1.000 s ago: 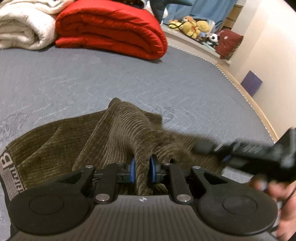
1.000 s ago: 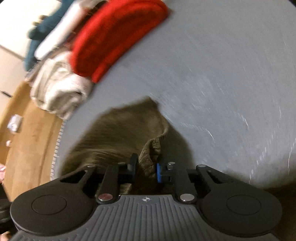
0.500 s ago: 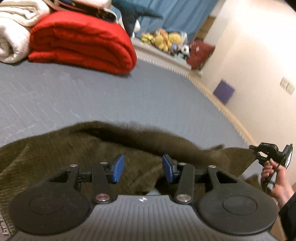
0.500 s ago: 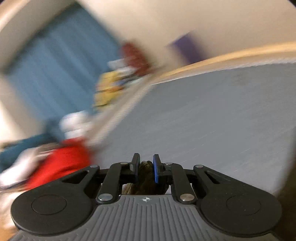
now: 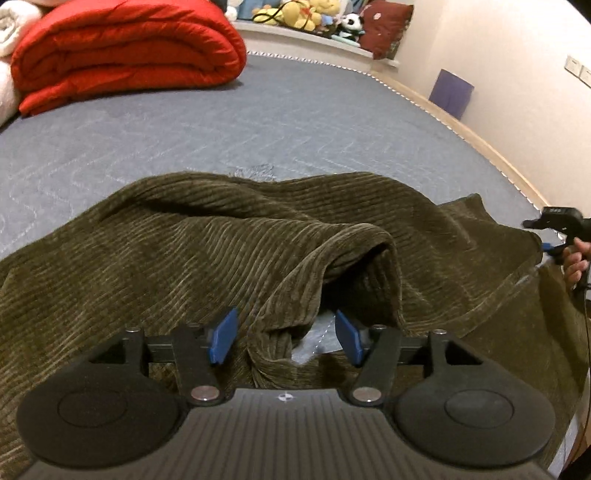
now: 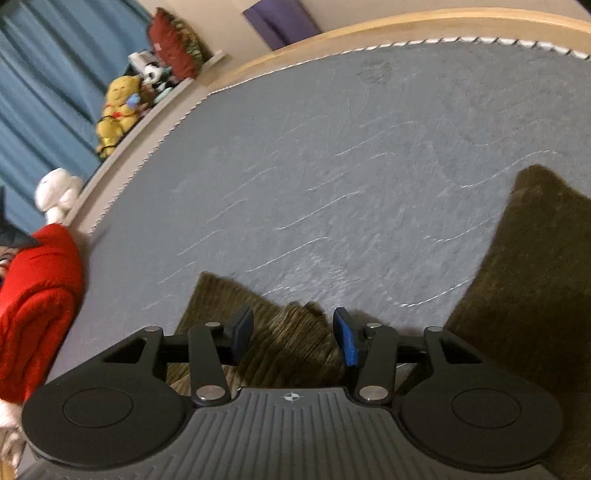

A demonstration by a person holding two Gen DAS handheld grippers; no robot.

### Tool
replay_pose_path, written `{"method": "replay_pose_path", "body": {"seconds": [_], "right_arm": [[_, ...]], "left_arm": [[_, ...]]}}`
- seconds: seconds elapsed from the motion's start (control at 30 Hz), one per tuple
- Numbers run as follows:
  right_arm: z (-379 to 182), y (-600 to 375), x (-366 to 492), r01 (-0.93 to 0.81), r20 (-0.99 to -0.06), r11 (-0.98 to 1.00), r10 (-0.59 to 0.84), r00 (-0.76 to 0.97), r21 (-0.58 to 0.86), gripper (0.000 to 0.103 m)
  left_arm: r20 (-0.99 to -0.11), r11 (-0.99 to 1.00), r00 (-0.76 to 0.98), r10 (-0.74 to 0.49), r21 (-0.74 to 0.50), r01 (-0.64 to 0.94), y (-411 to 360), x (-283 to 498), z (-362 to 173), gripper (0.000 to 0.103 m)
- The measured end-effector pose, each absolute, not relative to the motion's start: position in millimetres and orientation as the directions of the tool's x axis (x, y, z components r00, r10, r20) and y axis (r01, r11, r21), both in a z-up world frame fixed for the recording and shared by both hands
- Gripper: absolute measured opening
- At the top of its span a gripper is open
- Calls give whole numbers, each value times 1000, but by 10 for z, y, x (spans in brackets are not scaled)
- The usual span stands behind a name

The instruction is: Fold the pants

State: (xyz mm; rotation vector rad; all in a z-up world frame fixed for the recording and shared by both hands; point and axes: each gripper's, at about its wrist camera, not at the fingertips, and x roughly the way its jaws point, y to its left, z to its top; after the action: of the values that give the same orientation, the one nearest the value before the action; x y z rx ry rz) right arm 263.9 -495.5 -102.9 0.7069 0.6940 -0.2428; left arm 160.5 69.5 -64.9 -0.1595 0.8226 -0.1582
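Note:
Olive-brown corduroy pants (image 5: 229,236) lie rumpled across the grey mattress (image 5: 258,122), with a raised fold near the middle. My left gripper (image 5: 284,338) is open just above the near edge of the pants, holding nothing. My right gripper (image 6: 293,338) is open over a corner of the pants (image 6: 291,339); another part of the pants (image 6: 535,258) lies to its right. The right gripper (image 5: 557,225) also shows at the right edge of the left wrist view, held by a hand.
A folded red duvet (image 5: 125,48) and a white blanket (image 5: 7,22) lie at the far left of the mattress. Plush toys (image 5: 295,14) and a dark red pillow (image 5: 388,26) sit on a ledge beyond. A wooden bed edge (image 6: 406,29) and a purple box (image 5: 450,92) are on the right.
Both grippers have opened and let go of the pants. The pants have dropped and now lie spread wider on the mattress. The right gripper has swung to the right side.

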Motion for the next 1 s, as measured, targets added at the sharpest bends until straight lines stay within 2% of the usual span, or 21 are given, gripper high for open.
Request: {"method": "replay_pose_path", "body": {"seconds": [0.1, 0.17, 0.2, 0.27, 0.3, 0.37, 0.43, 0.47, 0.5, 0.57, 0.63, 0.67, 0.73, 0.8, 0.83, 0.9, 0.93, 0.97, 1.0], "right_arm": [[-690, -4914, 2701, 444, -604, 789, -118, 788, 425, 51], [-506, -4772, 2900, 335, -549, 871, -92, 831, 360, 51], [-492, -4685, 3023, 266, -550, 906, -45, 834, 329, 51], [-629, -4469, 3382, 72, -623, 949, 143, 769, 306, 51], [-717, -4380, 3499, 25, -657, 958, 177, 733, 286, 51], [-915, -4183, 3705, -36, -724, 984, 155, 672, 177, 55], [-1104, -4085, 3855, -81, -771, 986, 167, 615, 148, 59], [-1135, -4067, 3887, -86, -766, 985, 170, 620, 148, 62], [-1121, -4039, 3916, -103, -754, 984, 178, 632, 146, 60], [-1086, -3994, 3974, -151, -746, 978, 207, 633, 143, 29], [-1011, -3971, 4054, -193, -747, 972, 229, 624, 136, 12], [-946, -3976, 4102, -195, -740, 972, 225, 633, 129, 8], [-755, -4109, 4193, -88, -684, 991, 132, 718, 99, 7], [-580, -4353, 4310, 85, -636, 977, 59, 770, 194, 7], [-536, -4464, 4369, 174, -626, 957, 10, 780, 232, 7], [-566, -4475, 4525, 203, -650, 955, -13, 759, 218, 8], [-606, -4433, 4587, 193, -676, 962, -11, 737, 195, 11], [-638, -4404, 4607, 208, -691, 965, -42, 722, 158, 20], [-632, -4397, 4576, 237, -681, 963, -87, 727, 131, 21]], "left_arm": [[-715, 977, 670, -197, -202, 71, 709, 1631, -629, 64], [-714, 977, 672, -196, -199, 74, 716, 1634, -619, 64], [-715, 977, 671, -196, -197, 76, 719, 1636, -621, 64], [-716, 978, 671, -193, -191, 77, 716, 1627, -612, 64], [-718, 979, 669, -193, -190, 80, 717, 1633, -624, 64], [-722, 979, 664, -193, -187, 82, 710, 1638, -638, 64], [-728, 980, 658, -193, -181, 87, 696, 1650, -668, 64], [-730, 980, 656, -193, -178, 90, 686, 1649, -680, 64], [-731, 980, 654, -195, -176, 96, 670, 1652, -694, 64], [-732, 978, 649, -205, -176, 110, 627, 1651, -723, 64], [-733, 977, 646, -213, -160, 140, 566, 1651, -753, 65], [-734, 978, 647, -208, -142, 153, 534, 1651, -767, 66], [-740, 982, 649, -176, -89, 165, 479, 1652, -813, 66], [-759, 987, 637, -133, -43, 154, 465, 1676, -883, 66], [-775, 989, 622, -107, -22, 143, 476, 1694, -926, 64], [-787, 990, 607, -106, -29, 136, 513, 1702, -971, 61], [-789, 989, 604, -111, -32, 141, 519, 1701, -965, 55], [-795, 987, 596, -117, -28, 155, 509, 1701, -952, 46], [-801, 984, 585, -128, -30, 174, 492, 1700, -935, 41]]}}
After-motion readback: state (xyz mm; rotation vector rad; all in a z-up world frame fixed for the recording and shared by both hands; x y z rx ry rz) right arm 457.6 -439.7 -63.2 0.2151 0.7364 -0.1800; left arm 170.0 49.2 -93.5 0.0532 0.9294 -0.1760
